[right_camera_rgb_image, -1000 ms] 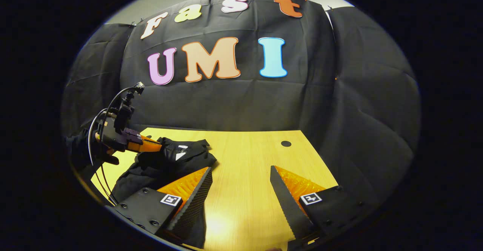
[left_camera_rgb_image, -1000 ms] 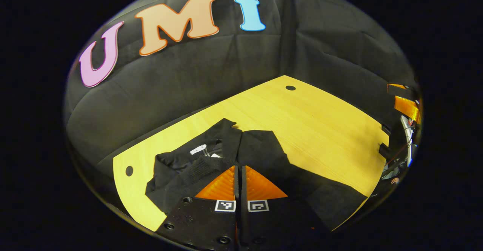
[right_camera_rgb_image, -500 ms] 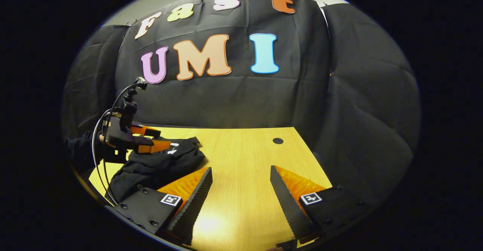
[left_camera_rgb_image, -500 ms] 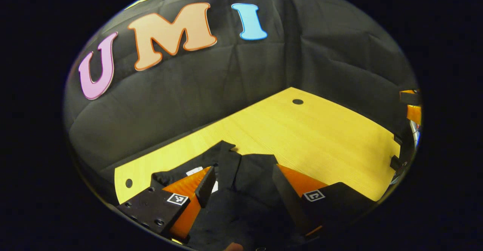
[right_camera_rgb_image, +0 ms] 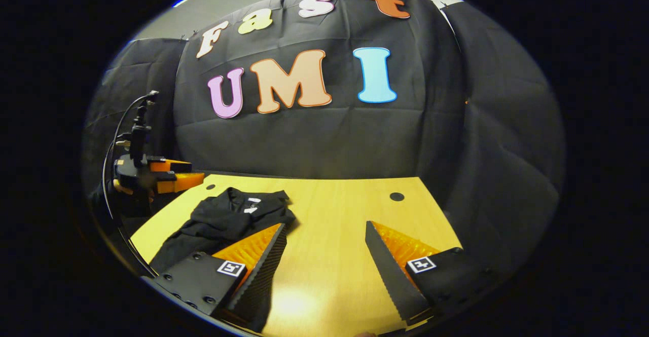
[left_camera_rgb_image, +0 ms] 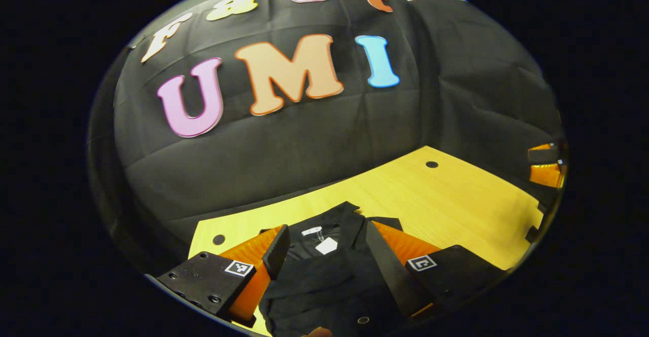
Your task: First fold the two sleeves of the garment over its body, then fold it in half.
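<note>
A black garment [left_camera_rgb_image: 324, 271] lies bunched and folded on the wooden table [left_camera_rgb_image: 456, 200], its collar with white tags pointing toward the wall. In the left gripper view my left gripper [left_camera_rgb_image: 324, 248] is open above it, fingers apart on either side of the collar, holding nothing. In the right gripper view the same garment [right_camera_rgb_image: 223, 220] sits at the table's left part, and the left gripper [right_camera_rgb_image: 177, 175] hovers off the table's left edge. My right gripper [right_camera_rgb_image: 324, 261] is open over bare table [right_camera_rgb_image: 334, 205], to the right of the garment.
Two round cable holes [right_camera_rgb_image: 396, 196] [right_camera_rgb_image: 210, 187] mark the table's far corners. The black cloth wall stands close behind the table. In the left gripper view the right gripper [left_camera_rgb_image: 545, 167] shows at the right edge.
My left gripper opened, let go of the garment and drew back up and to the left, off the cloth. The garment settled flat. The right gripper stayed open, nearly still.
</note>
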Demonstrator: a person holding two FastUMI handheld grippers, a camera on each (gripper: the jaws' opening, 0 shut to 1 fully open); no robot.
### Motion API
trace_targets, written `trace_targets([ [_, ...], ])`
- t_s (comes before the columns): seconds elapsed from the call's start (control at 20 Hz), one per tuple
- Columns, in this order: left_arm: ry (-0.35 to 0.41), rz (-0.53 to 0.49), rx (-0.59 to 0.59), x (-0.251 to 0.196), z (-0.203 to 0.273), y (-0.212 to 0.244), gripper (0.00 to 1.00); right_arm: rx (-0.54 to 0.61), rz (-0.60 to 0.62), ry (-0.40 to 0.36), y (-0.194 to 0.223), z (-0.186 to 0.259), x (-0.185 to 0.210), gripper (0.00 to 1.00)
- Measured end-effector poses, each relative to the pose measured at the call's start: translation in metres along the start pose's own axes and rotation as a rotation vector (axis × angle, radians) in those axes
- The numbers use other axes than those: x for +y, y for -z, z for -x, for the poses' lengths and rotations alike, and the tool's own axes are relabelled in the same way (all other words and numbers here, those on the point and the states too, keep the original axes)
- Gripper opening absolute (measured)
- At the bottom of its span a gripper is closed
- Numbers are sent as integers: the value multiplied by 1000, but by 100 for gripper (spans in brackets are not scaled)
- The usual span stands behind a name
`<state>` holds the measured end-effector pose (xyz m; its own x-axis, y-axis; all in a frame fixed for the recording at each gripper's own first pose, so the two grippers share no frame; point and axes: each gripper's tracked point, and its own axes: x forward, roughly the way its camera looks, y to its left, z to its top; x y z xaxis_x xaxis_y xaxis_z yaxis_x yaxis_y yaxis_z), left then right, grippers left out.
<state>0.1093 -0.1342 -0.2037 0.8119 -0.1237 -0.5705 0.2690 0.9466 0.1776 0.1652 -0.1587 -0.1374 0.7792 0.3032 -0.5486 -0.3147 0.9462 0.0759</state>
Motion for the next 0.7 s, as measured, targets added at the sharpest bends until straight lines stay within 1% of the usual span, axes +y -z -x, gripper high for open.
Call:
trace_targets([
  [0.1, -41, 23, -22, 26, 33, 7, 94, -14, 8, -18, 3, 5, 25, 99],
  [0.25, -70, 43, -10, 52, 83, 35, 94, -7, 41, -37, 17, 16, 65, 99],
  [0.3, -77, 52, -3, 59, 99, 46, 94, 1, 49, -40, 24, 21, 76, 95],
  [0.35, -81, 63, 11, 63, 113, 60, 94, 8, 54, -48, 31, 26, 90, 99],
  [0.45, -90, 85, 37, 71, 138, 89, 94, 20, 62, -59, 47, 36, 114, 100],
  [0.7, -85, 137, 120, 75, 182, 156, 94, 88, 75, -58, 98, 49, 153, 99],
])
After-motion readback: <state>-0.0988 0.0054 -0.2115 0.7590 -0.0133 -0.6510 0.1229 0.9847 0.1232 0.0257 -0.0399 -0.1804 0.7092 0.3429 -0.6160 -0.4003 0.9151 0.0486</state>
